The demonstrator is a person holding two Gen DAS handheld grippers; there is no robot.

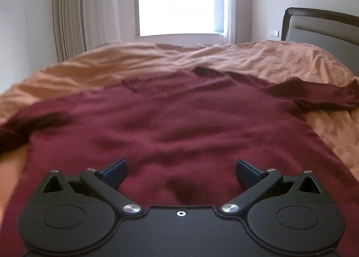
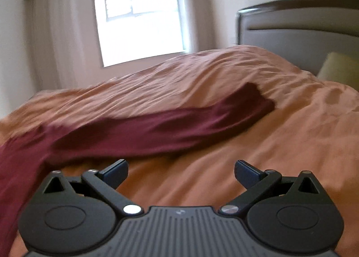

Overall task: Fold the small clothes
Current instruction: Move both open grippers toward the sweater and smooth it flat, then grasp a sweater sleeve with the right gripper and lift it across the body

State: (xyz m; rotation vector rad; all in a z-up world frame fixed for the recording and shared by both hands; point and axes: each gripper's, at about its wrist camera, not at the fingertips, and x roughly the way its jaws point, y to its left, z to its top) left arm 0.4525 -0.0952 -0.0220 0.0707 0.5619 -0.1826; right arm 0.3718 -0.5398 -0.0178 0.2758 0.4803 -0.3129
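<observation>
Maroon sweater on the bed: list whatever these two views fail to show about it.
- Hem of the maroon sweater: left wrist view, covered by the left gripper body.
- Left sleeve: left wrist view, blurred and cut off by the frame edge.
- Right sleeve: right wrist view, motion blur hides the knit and cuff detail.
- Sweater body: right wrist view, cut off at the left edge, beyond the right gripper.

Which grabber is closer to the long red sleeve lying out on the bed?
Right. The right gripper hovers open just short of the sleeve; the left gripper is over the sweater's body, with the sleeve far off.
</observation>
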